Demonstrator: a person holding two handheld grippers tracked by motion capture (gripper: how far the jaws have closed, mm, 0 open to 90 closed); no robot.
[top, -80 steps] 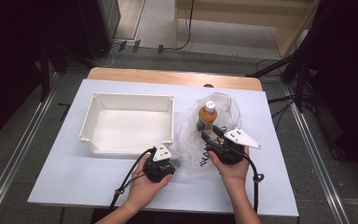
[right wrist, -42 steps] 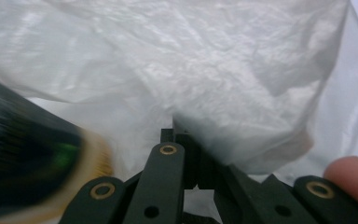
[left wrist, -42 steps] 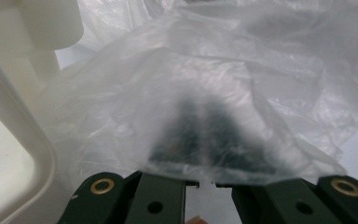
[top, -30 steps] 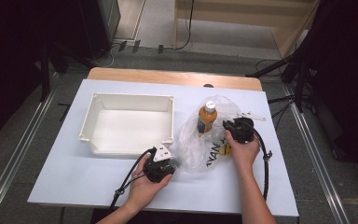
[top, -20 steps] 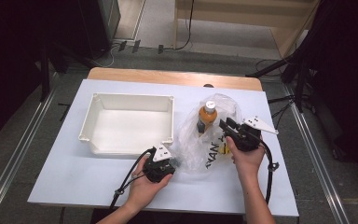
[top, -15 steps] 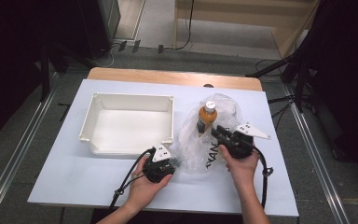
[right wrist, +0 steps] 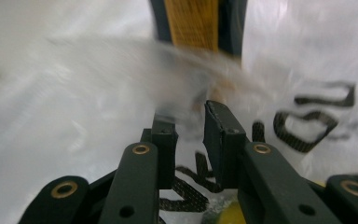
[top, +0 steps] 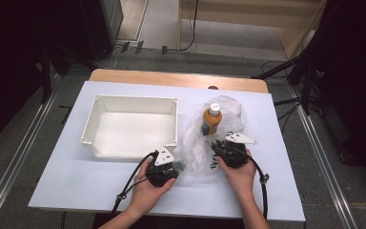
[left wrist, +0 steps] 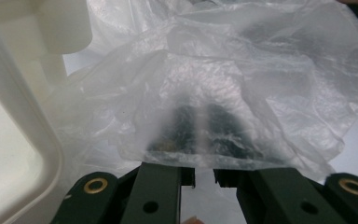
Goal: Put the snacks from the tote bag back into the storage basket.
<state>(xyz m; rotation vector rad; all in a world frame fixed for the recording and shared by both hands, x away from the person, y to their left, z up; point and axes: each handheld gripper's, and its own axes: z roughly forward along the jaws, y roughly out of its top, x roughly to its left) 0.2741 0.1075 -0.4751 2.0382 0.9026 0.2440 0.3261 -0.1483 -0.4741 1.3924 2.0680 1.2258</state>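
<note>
Bag: a clear plastic bag point(top: 205, 143) is seen crumpled on the white worktop point(top: 76, 181), right of centre in the high view, between the two grippers.
Bottle: an orange bottle point(top: 210, 121) with a white cap is seen standing inside the bag, near its upper end; in the right gripper view its yellow-orange label point(right wrist: 191, 23) is seen at the top centre, blurred.
Writing: black letters point(right wrist: 314, 119) are printed on the bag, at the right of the right gripper view and again low between the fingers; they are creased and blurred and cannot be read. No brand can be made out on the bottle.
Left gripper: the left gripper point(top: 178, 167) is held at the lower left edge of the bag. In the left gripper view point(left wrist: 204, 135) its fingers are seen through the film, nearly together, clenched on a fold of the bag.
Right gripper: the right gripper point(top: 217, 145) is placed at the lower right part of the bag, below the bottle. In its own view point(right wrist: 191, 126) a narrow gap is left between the fingers and film is seen lying in it; the fingers have just been closing, and a firm pinch cannot be told.
Tray: a white tray point(top: 93, 124) is set in the upper left part of the worktop, just beside the bag.
</note>
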